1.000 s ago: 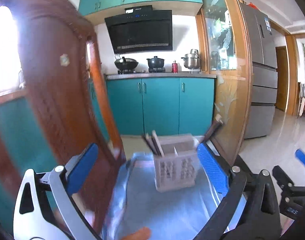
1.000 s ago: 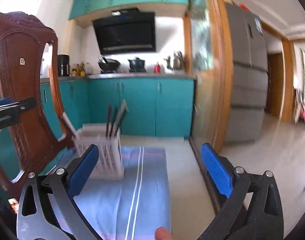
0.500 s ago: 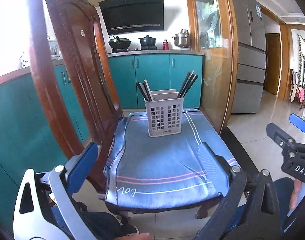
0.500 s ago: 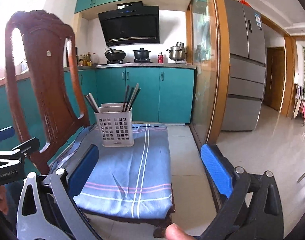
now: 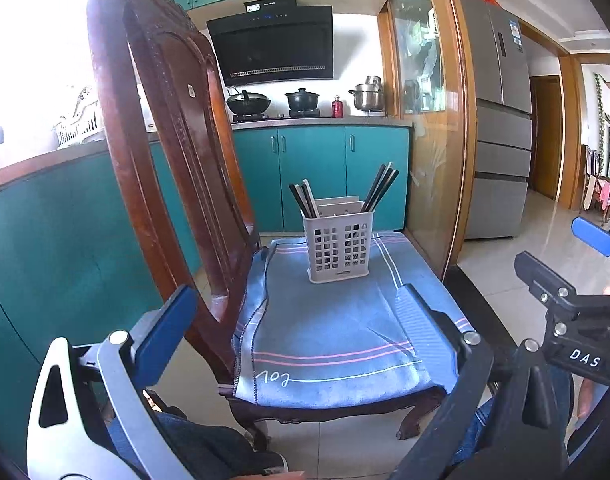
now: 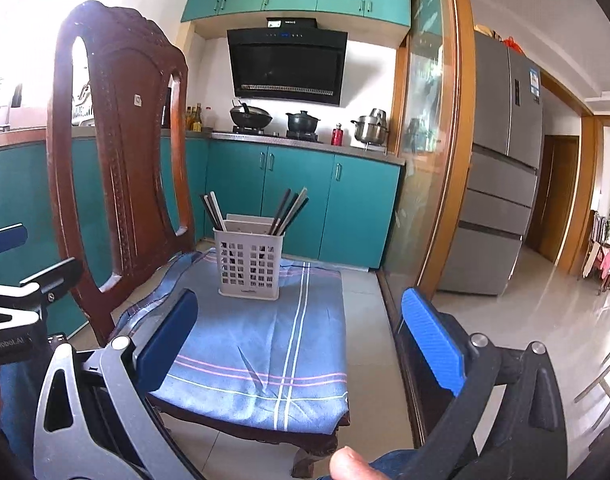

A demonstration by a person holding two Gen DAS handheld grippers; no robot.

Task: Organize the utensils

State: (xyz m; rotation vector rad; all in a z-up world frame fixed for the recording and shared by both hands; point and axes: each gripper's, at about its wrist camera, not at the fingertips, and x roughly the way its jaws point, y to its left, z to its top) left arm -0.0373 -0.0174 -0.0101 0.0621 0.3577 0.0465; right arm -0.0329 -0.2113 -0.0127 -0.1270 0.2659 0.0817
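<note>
A white slotted utensil basket [image 5: 339,252] [image 6: 249,266] stands upright at the far end of a chair seat covered by a blue striped cloth [image 5: 325,340] [image 6: 261,332]. Dark chopsticks lean out of it in two bunches, one on the left [image 5: 303,200] [image 6: 211,210] and one on the right [image 5: 381,186] [image 6: 289,210]. My left gripper [image 5: 295,308] is open and empty, held back over the near edge of the seat. My right gripper [image 6: 301,308] is also open and empty, equally far from the basket.
The carved wooden chair back [image 5: 165,140] [image 6: 121,140] rises on the left of the seat. Teal cabinets [image 5: 317,176], a stove with pots and a range hood lie behind. A glass door frame [image 5: 453,140] and a grey fridge [image 6: 501,184] stand to the right, with tiled floor around them.
Both grippers have drawn back from the basket, which was close a second ago and now sits farther off across the cloth. Both stayed open and empty.
</note>
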